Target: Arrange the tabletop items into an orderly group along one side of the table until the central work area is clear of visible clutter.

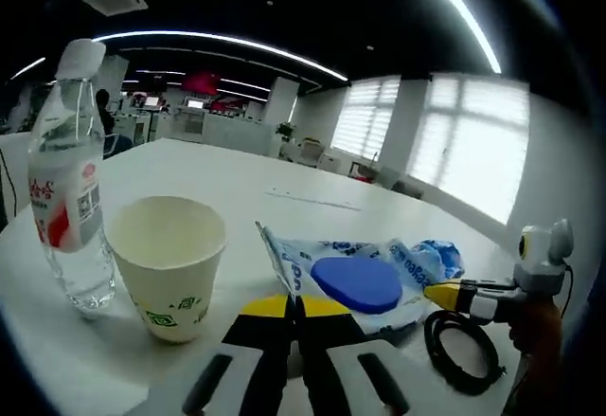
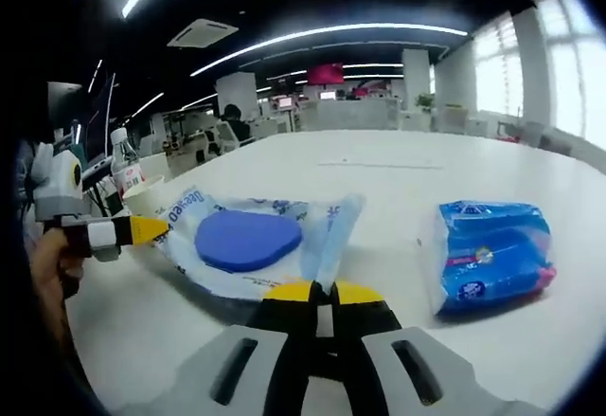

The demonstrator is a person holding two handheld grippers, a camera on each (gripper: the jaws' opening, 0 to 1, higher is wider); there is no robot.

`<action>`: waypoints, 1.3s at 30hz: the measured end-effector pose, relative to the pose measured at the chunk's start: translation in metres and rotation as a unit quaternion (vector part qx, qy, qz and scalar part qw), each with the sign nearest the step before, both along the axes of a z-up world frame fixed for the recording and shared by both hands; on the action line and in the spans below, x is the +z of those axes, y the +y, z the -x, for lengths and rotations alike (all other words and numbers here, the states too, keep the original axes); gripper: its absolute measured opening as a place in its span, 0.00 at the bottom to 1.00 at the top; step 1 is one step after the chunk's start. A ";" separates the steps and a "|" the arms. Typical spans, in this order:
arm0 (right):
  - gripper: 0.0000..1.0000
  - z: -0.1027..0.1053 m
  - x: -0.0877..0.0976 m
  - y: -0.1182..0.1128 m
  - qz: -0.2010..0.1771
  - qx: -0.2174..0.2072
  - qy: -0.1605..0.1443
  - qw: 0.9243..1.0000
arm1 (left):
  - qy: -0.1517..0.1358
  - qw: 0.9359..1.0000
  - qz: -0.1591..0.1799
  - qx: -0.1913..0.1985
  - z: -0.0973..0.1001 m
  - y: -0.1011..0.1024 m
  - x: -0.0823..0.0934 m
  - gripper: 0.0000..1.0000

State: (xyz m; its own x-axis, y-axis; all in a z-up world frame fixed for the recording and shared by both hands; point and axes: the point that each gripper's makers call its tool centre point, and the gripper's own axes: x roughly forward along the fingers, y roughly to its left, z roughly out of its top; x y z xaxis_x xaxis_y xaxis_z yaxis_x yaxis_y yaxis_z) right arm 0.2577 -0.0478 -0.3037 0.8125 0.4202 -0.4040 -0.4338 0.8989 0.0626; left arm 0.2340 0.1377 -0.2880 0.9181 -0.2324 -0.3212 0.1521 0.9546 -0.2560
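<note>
A clear wipes pack with a blue oval lid [image 1: 355, 281] lies on the white table [image 1: 237, 184], lifted at two ends. My left gripper [image 1: 295, 304] is shut on its near edge, yellow tips together. The right gripper [image 1: 441, 295] comes in from the right and pinches the pack's far end. In the right gripper view the same pack [image 2: 248, 240] stretches between my right gripper [image 2: 323, 293], shut on its raised flap, and the left gripper [image 2: 151, 230]. A paper cup [image 1: 170, 262] and a water bottle [image 1: 68, 189] stand left of the pack. A blue tissue pack [image 2: 488, 255] lies to the right.
A black coiled cable [image 1: 462, 350] lies under the right gripper. The tissue pack [image 1: 437, 255] peeks out behind the wipes. A hand [image 2: 49, 260] holds the left gripper. Cup [image 2: 144, 194] and bottle [image 2: 123, 165] stand far left. The table runs back to office desks and windows.
</note>
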 end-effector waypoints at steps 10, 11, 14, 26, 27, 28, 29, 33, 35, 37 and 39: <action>0.05 0.003 -0.006 0.006 -0.005 0.004 0.016 1.000 | 0.007 0.999 -0.043 0.023 -0.001 0.006 -0.010 0.01; 0.05 0.003 -0.007 0.005 -0.005 0.003 0.016 1.000 | 0.009 0.999 -0.044 0.023 -0.002 0.006 -0.011 0.01; 0.10 0.002 -0.014 -0.002 0.046 0.011 0.007 0.999 | 0.010 0.998 -0.052 0.025 -0.002 0.008 -0.014 0.02; 0.19 0.003 -0.006 -0.005 0.039 0.005 -0.010 0.999 | 0.006 0.994 -0.108 0.024 0.000 0.010 -0.011 0.09; 0.20 0.001 -0.002 -0.009 0.047 -0.001 -0.025 0.999 | 0.000 0.994 -0.111 0.027 0.001 0.010 -0.009 0.10; 0.20 0.001 0.000 -0.009 0.050 -0.002 -0.031 0.998 | -0.009 0.992 -0.122 0.031 0.001 0.012 -0.006 0.11; 0.21 0.003 0.000 -0.010 0.049 -0.003 -0.030 0.998 | -0.014 0.991 -0.130 0.033 0.003 0.012 -0.004 0.12; 0.26 0.007 0.003 -0.011 0.051 0.001 -0.037 0.998 | -0.019 0.991 -0.128 0.023 0.006 0.006 -0.003 0.18; 0.28 0.009 0.005 -0.009 0.043 0.010 -0.044 0.998 | -0.020 0.991 -0.128 0.015 0.009 0.002 -0.003 0.19; 0.30 0.011 0.006 -0.008 0.043 0.018 -0.050 0.998 | -0.025 0.991 -0.132 0.015 0.010 0.002 -0.002 0.21; 0.33 0.012 0.008 -0.007 0.041 0.027 -0.056 0.997 | -0.028 0.991 -0.132 0.015 0.010 0.003 -0.001 0.24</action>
